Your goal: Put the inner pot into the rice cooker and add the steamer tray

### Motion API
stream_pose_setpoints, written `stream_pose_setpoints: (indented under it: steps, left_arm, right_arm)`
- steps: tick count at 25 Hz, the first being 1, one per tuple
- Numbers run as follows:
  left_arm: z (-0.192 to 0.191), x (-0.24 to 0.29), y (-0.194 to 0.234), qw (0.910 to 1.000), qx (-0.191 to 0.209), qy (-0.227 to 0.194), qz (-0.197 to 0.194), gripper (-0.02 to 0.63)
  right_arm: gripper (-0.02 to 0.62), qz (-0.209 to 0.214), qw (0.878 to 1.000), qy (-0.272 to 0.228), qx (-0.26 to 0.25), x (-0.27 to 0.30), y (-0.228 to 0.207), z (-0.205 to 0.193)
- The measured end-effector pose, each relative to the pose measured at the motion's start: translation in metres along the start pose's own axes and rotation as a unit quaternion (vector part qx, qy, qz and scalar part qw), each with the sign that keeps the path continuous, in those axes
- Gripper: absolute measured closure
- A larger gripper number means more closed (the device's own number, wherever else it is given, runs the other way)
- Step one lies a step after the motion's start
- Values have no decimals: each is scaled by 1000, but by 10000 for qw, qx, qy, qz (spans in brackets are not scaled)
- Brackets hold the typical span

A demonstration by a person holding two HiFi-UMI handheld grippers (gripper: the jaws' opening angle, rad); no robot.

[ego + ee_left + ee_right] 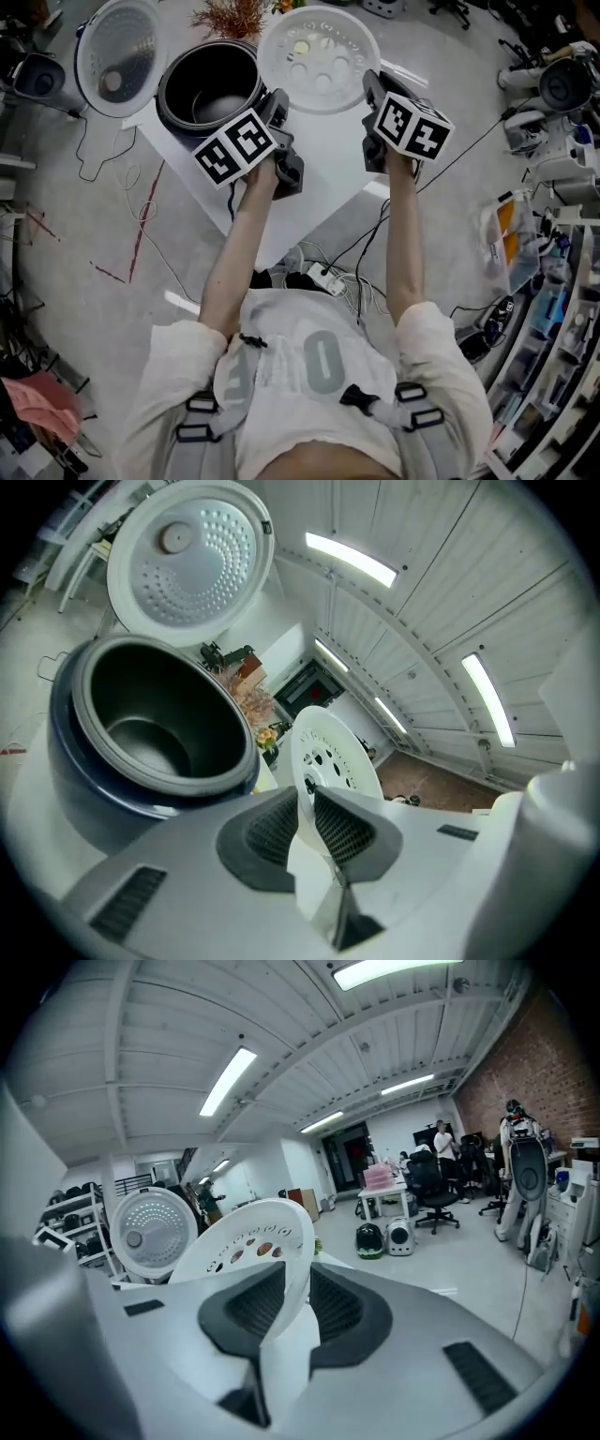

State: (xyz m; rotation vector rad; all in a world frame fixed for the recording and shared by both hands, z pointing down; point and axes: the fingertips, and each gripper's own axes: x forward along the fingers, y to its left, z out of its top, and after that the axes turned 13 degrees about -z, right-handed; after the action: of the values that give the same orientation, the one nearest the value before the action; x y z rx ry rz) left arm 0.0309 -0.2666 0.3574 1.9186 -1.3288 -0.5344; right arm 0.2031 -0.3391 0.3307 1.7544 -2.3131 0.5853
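The white perforated steamer tray (319, 56) hangs in the air above the white table (323, 164), to the right of the rice cooker (208, 89). My left gripper (278, 101) is shut on the tray's left rim, and my right gripper (371, 86) is shut on its right rim. In the left gripper view the tray (334, 754) stands edge-on between the pads of the left gripper (306, 806). The dark inner pot (150, 726) sits inside the cooker, whose lid (187, 560) is swung open. In the right gripper view the tray (246, 1239) rises from the right gripper (298, 1290).
The cooker's open lid (120, 54) leans back at the left. A dried plant (230, 17) stands behind the cooker. Cables and a power strip (328, 278) lie on the floor by the table. Shelves and equipment (562, 187) crowd the right side.
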Motion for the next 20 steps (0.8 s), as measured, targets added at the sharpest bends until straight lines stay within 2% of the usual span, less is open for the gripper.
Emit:
stream_pose_setpoints:
  steps: [5, 10, 14, 20]
  left_arm:
    - [42, -48, 13, 9986, 16, -419, 332, 537]
    - [86, -104, 50, 9948, -257, -717, 681, 540]
    - [98, -127, 70, 9933, -183, -641, 949, 540]
    - [108, -146, 100, 9923, 56, -185, 1227, 537]
  right_arm:
    - [503, 625, 9979, 42, -154, 4, 67, 7]
    - [503, 1181, 9920, 259, -357, 21, 153, -3]
    - [502, 1340, 9884, 492, -513, 26, 186, -16]
    - [497, 1362, 9835, 883, -793, 33, 218, -36]
